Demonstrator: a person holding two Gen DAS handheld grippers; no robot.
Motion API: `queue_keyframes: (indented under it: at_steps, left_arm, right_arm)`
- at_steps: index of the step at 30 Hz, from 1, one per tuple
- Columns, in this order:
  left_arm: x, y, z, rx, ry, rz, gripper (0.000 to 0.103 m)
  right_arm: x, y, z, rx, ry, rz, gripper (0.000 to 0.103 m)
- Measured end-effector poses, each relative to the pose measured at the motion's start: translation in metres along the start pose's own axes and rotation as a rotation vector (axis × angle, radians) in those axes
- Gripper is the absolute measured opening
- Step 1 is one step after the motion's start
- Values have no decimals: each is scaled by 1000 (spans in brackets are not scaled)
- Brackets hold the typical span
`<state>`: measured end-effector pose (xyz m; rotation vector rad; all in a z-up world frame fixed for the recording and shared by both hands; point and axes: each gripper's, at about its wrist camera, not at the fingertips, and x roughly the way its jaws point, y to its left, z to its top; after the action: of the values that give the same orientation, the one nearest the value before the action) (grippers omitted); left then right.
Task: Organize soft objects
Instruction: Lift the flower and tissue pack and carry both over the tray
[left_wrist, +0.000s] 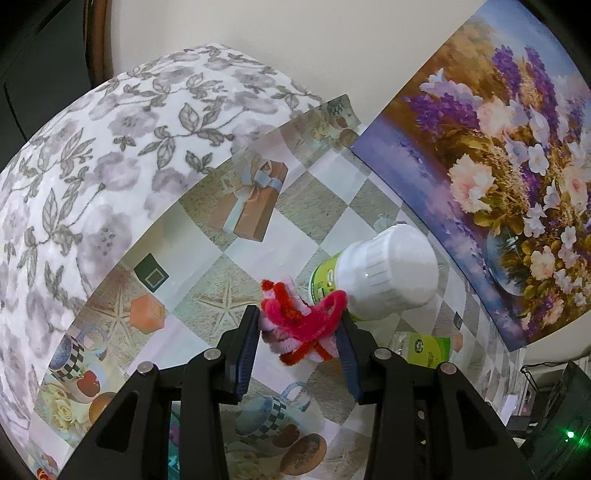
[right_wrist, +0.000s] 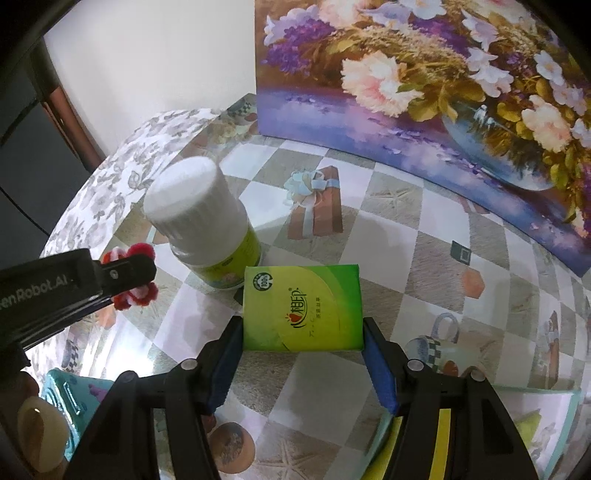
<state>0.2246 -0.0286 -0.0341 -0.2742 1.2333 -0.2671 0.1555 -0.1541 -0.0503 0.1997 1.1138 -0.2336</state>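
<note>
My left gripper (left_wrist: 299, 328) is shut on a bundle of red, pink and white pipe cleaners (left_wrist: 301, 315), held above the patterned tablecloth (left_wrist: 207, 266). In the right wrist view that left gripper (right_wrist: 122, 273) comes in from the left with the pipe cleaners (right_wrist: 135, 293) sticking out around its finger. My right gripper (right_wrist: 303, 332) is shut on a green tissue pack (right_wrist: 301, 308), gripped by its two sides and held flat. The tissue pack (left_wrist: 428, 349) shows partly behind the left gripper's right finger.
A white-capped bottle with a green label (right_wrist: 205, 221) stands between the two grippers, also seen as the bottle (left_wrist: 380, 273). A flower painting (right_wrist: 424, 85) leans at the back. A floral cushion (left_wrist: 92, 155) lies left. A teal box (right_wrist: 70, 402) sits at the near left edge.
</note>
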Motion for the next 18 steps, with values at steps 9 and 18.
queue_keyframes:
  at_steps: [9,18]
  left_arm:
    - [-25,-18,-13,54,-9,-14,42]
    - [-69,-48,-47,151,-29,-50,42]
  right_arm:
    - [-37,-18,-14,41,-17,-14,65]
    - [-90,-49,-46,126,-49,-51,65]
